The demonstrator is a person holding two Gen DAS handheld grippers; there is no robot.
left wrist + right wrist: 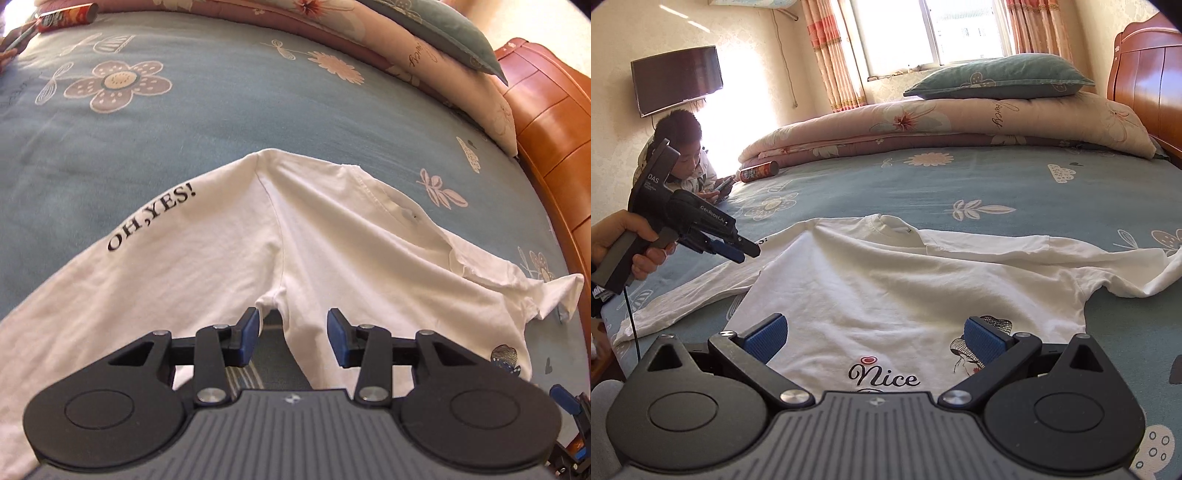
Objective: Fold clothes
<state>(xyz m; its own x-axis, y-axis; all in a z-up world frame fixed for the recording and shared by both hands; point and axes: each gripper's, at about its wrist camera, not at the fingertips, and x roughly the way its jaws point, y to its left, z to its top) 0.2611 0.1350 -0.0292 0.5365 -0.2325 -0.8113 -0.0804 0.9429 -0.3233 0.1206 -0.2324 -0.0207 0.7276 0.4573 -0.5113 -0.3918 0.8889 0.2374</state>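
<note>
A white long-sleeved shirt [221, 258] lies spread face up on the blue flowered bedsheet [184, 129]. Its left sleeve [147, 221] carries the print "OH,YES!". My left gripper [295, 332] hovers open just above the seam where that sleeve joins the body, holding nothing. In the right wrist view the shirt [886, 288] shows a "Nice" print [884, 376] near its hem. My right gripper [875, 339] stands wide open over that hem, empty. The left gripper [742, 251] appears there above the left sleeve, held by a hand [620, 236].
A folded quilt [942, 122] with a green pillow [997, 77] lies along the far side of the bed. The wooden headboard [554, 122] runs on the right. A snack can [759, 171] lies at the far left, beside a person [687, 155] with a phone.
</note>
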